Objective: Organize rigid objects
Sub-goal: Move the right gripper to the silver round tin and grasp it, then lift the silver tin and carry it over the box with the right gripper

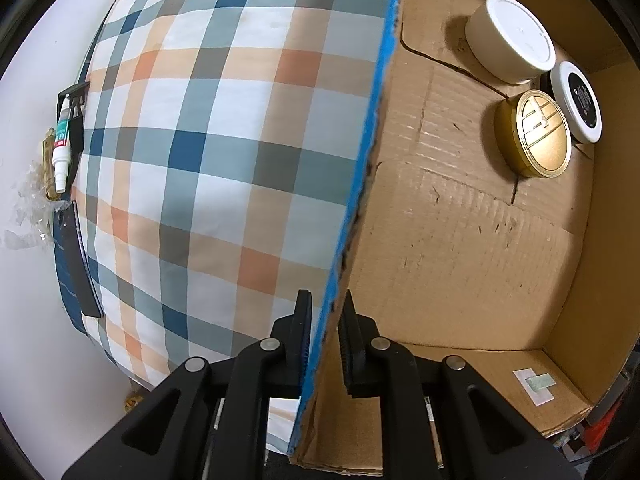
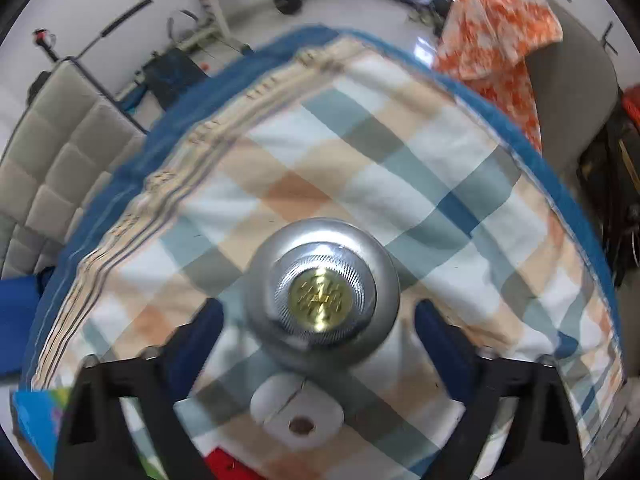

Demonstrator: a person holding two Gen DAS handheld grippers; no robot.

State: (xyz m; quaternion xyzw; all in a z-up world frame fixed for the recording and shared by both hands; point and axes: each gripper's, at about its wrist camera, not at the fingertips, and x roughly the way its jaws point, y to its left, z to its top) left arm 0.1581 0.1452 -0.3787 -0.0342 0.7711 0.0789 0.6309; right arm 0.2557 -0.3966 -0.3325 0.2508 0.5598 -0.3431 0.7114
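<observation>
Plaid cloth (image 1: 224, 152) in blue, orange and white covers the bed we work over, and a cardboard box (image 1: 460, 232) rests on it. Our left gripper (image 1: 325, 344) has its fingers clamped on the blue-edged wall of the box, one finger outside and one inside. Inside the box, in the far corner, we see a white tub (image 1: 510, 38), a gold tin (image 1: 534, 134) and a white-rimmed black jar (image 1: 578, 102), the three close together, the tin and the jar touching. Beyond the cloth's far edge lie a small white spray bottle (image 1: 62, 148) and a dark flat strip (image 1: 82, 264).

Our right gripper (image 2: 320, 328) hangs above the plaid cloth with its blue-padded fingers spread wide, and between them stands a round silver jar (image 2: 322, 300) with a gold centre in its lid, touched by neither finger. Just nearer to us sits a white roll (image 2: 298, 416). An orange patterned cloth (image 2: 500, 36) drapes over a chair behind the bed.
</observation>
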